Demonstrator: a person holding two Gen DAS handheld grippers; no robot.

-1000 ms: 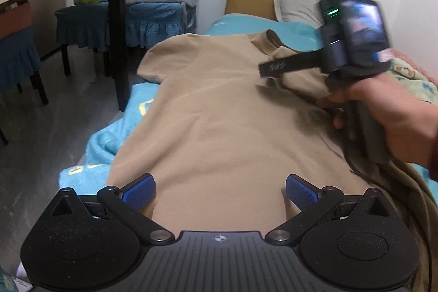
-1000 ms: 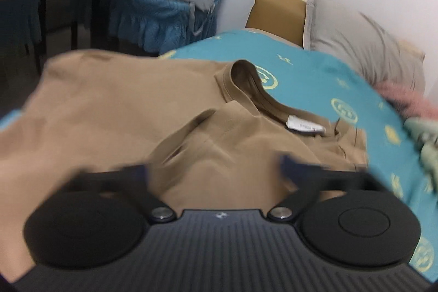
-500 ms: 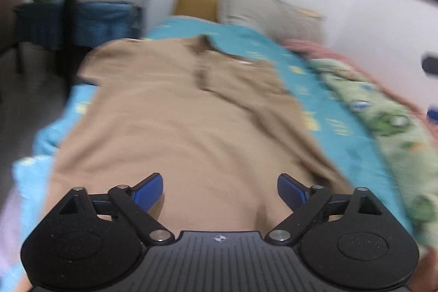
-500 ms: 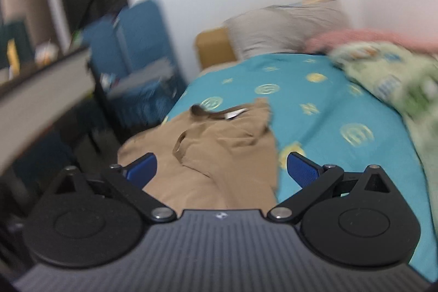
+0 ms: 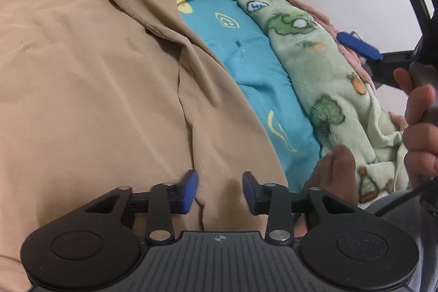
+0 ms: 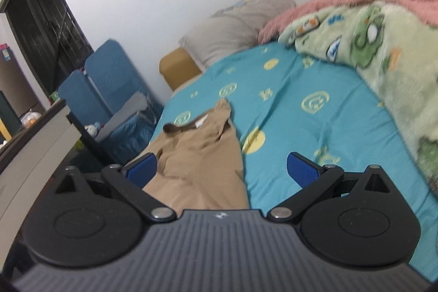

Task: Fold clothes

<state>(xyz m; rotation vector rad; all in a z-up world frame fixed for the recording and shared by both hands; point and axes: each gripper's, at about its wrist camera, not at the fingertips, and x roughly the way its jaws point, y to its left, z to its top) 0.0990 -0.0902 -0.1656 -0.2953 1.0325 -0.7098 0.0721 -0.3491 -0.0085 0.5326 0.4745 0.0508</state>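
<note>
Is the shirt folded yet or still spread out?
Mostly spread: the shirt lies flat on the bed, only its right sleeve folded in.

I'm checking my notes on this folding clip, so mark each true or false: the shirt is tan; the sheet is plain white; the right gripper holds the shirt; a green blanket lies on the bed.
1. The shirt is tan. True.
2. The sheet is plain white. False: it is teal with yellow symbols.
3. The right gripper holds the shirt. False: its fingers stand wide apart, gripping nothing.
4. A green blanket lies on the bed. True.
5. The left gripper is closing with shirt fabric between its fingers. True.
</note>
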